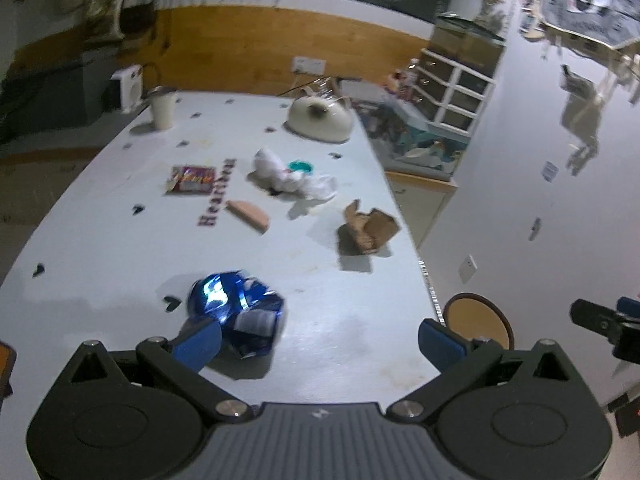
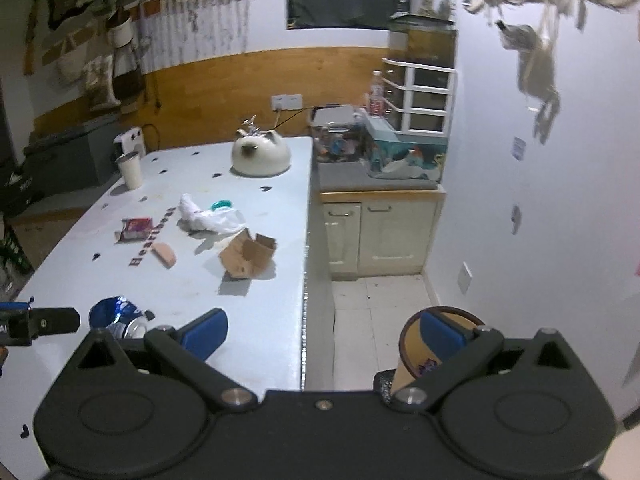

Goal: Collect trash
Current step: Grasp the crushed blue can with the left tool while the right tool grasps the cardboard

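A crumpled blue foil wrapper point(image 1: 236, 312) lies on the white table point(image 1: 100, 248) just ahead of my open left gripper point(image 1: 320, 340), close to its left finger. Farther off lie a torn brown cardboard box point(image 1: 368, 230), a white crumpled plastic bag point(image 1: 292, 178), a pink slab point(image 1: 248, 214) and a red snack packet point(image 1: 191, 179). My right gripper point(image 2: 324, 332) is open and empty, straddling the table's right edge. In the right wrist view I see the blue wrapper point(image 2: 118, 316), the box point(image 2: 248, 258) and the bag point(image 2: 212, 216).
A round brown-rimmed bin point(image 2: 416, 344) stands on the floor right of the table, also in the left wrist view point(image 1: 480, 320). A white cat-shaped kettle point(image 1: 320, 118) and a white cup point(image 1: 163, 108) stand at the far end. A cabinet point(image 2: 380, 232) lies beyond the floor gap.
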The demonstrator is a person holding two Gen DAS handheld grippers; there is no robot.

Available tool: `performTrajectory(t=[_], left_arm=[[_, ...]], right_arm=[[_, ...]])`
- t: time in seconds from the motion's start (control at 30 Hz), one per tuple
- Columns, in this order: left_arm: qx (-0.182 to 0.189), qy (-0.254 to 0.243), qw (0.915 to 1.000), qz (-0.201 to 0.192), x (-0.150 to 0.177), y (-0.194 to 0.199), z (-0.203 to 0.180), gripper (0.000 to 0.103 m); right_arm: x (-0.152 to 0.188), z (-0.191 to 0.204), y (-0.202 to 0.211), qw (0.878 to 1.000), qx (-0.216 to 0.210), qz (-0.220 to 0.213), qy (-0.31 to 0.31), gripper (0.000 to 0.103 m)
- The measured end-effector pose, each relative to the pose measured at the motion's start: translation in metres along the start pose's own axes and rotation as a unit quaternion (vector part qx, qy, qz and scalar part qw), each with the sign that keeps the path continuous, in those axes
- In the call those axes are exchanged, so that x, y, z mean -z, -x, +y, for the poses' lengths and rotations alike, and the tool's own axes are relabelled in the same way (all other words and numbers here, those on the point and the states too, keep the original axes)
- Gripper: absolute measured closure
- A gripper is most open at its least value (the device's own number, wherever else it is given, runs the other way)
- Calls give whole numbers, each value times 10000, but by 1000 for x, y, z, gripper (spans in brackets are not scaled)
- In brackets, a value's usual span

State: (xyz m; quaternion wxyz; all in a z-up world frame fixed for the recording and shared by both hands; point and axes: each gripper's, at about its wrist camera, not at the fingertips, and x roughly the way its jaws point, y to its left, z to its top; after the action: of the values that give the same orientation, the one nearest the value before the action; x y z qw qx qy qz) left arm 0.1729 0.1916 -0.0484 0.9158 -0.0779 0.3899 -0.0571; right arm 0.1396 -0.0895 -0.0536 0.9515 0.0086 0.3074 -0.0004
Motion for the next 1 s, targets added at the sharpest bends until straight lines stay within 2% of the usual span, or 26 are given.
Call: performTrajectory(t=[0.23, 0.33, 0.43, 0.47, 0.57, 0.67, 0.83, 0.9, 1.0], left_arm=[[8, 835, 9956, 431, -7, -37, 37, 0], [72, 1550, 9852, 734, -10, -62, 56, 0], [173, 2497, 9637, 932, -7, -86, 80, 0], [194, 2822, 9541, 984, -4, -95, 88, 0], [178, 3518, 9294, 1100, 5, -113, 103, 1], [112, 3932, 9121, 1153, 12, -126, 112, 1], [56, 4428, 8898, 1103, 14, -146, 118, 1], [-70, 4432, 8898, 1086, 12, -154, 117, 1], [-414, 4173, 9011, 1098, 6, -167, 114, 1]], right_arm=[[-12, 14, -14, 9999, -135, 7, 32, 0], [-16, 14, -24, 9998, -218, 17, -10, 0], [-20, 12, -35, 9990, -438, -16, -131, 0], [-21, 12, -38, 9987, -481, -17, -171, 0], [-24, 14, -50, 9981, -587, 16, -204, 0], [-26, 19, -60, 9979, -627, 87, -136, 0], [-28, 21, -80, 9966, -772, 251, -132, 0], [-30, 24, -91, 9956, -886, 288, -129, 0], [-37, 31, -113, 9942, -1012, 371, -64, 0]])
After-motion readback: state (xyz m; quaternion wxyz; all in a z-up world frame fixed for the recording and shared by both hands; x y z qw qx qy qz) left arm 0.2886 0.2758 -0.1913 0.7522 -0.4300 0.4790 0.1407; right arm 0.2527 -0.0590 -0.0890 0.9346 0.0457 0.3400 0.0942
